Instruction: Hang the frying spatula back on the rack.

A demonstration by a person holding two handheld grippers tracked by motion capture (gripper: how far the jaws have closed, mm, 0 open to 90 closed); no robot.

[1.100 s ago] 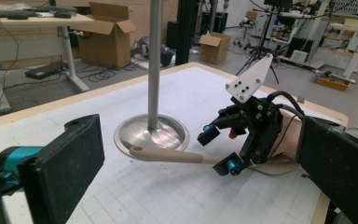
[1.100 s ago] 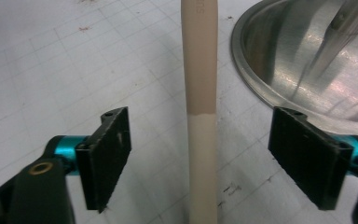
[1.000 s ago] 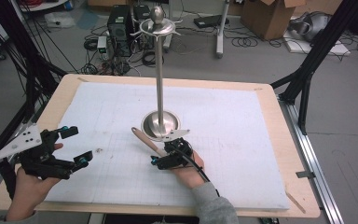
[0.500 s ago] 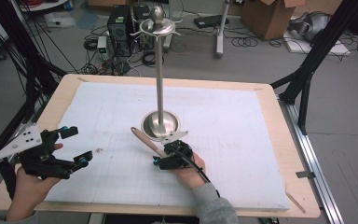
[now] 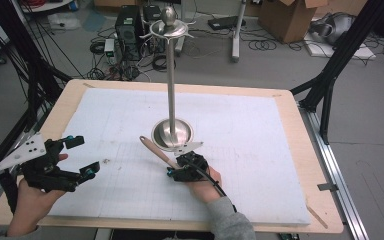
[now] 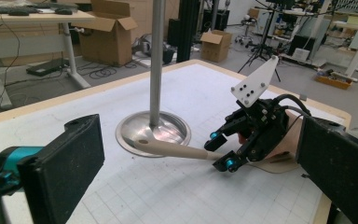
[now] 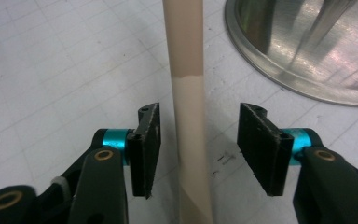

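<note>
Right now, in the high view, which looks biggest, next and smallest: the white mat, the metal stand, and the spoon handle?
1. White mat, by far the biggest.
2. Metal stand, tall; its top is nearer the camera, so it may look bigger than it is.
3. Spoon handle, smallest, lying between the right gripper's open jaws.

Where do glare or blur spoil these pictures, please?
Right gripper view: the steel base throws bright reflections; the beige handle between the jaws stays sharp. Left gripper view: its own near pad looks soft, and the base shows a glossy sheen. High view: even light, faint shadows.
</note>
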